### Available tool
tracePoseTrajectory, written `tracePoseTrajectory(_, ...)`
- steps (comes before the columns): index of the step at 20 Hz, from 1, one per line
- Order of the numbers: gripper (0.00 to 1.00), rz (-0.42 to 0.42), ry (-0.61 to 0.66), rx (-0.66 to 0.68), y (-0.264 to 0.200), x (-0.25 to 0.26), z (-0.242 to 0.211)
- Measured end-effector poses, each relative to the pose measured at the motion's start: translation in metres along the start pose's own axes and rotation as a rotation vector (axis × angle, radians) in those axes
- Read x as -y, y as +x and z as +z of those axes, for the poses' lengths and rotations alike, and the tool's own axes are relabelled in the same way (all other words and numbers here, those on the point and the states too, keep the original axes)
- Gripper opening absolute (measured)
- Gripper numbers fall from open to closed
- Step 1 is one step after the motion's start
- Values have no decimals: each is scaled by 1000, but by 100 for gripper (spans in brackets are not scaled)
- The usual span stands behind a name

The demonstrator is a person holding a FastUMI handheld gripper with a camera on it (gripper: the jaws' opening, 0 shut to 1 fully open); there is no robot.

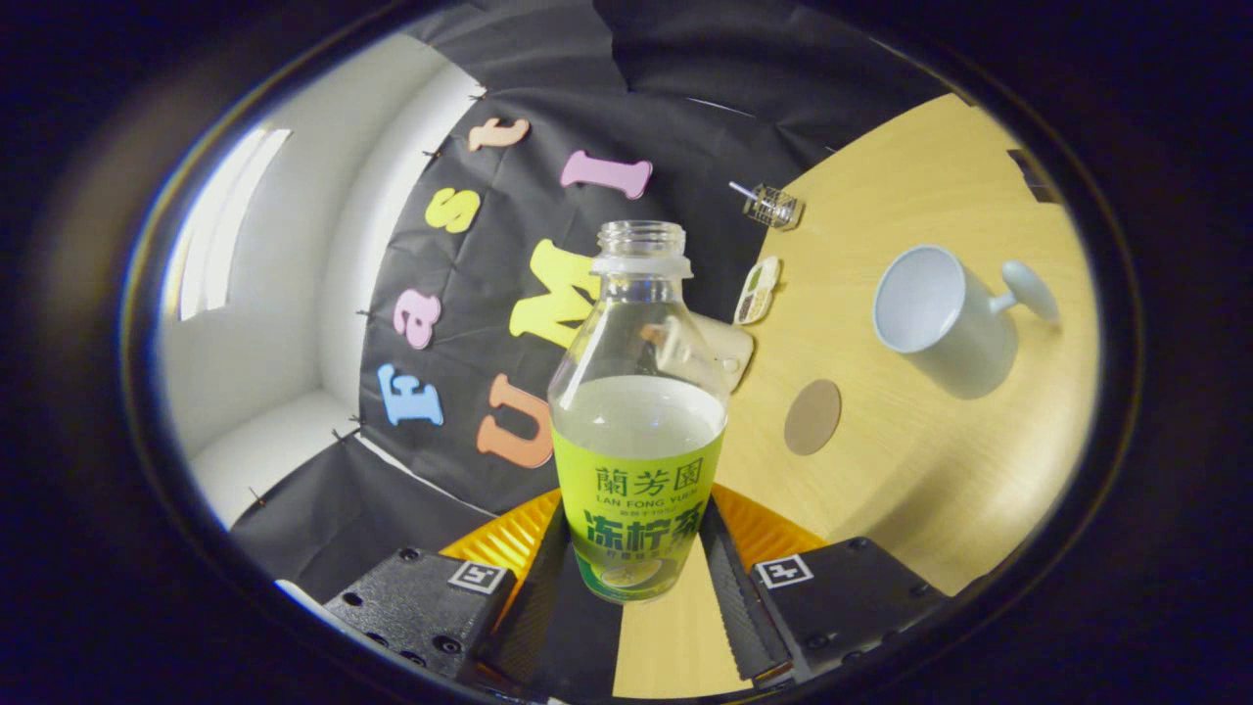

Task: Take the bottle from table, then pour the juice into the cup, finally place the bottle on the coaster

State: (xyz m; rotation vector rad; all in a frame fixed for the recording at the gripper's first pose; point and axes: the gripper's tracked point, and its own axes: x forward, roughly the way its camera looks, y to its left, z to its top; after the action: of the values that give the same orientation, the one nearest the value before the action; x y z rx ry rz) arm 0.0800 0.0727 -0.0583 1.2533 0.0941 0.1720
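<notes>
Gripping clear plastic bottle (637, 431) — ridged claw (634, 573) clamped.

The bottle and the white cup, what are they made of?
The bottle, held between the gripper fingers, looks like clear glossy plastic: you can see through it above the juice, and a printed wrap covers its lower half. The cup on the wooden-looking table seems to be ceramic, or maybe enamel or plastic: plain white, smooth, with a soft matte sheen.
</notes>
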Motion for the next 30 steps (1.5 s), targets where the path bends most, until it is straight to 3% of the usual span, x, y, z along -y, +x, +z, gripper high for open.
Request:
tracePoseTrajectory(4,77,-17,131,8,1,9,4)
tracePoseTrajectory(19,77,73,508,71,10,-3,37)
tracePoseTrajectory(30,77,51,614,40,25,2,39)
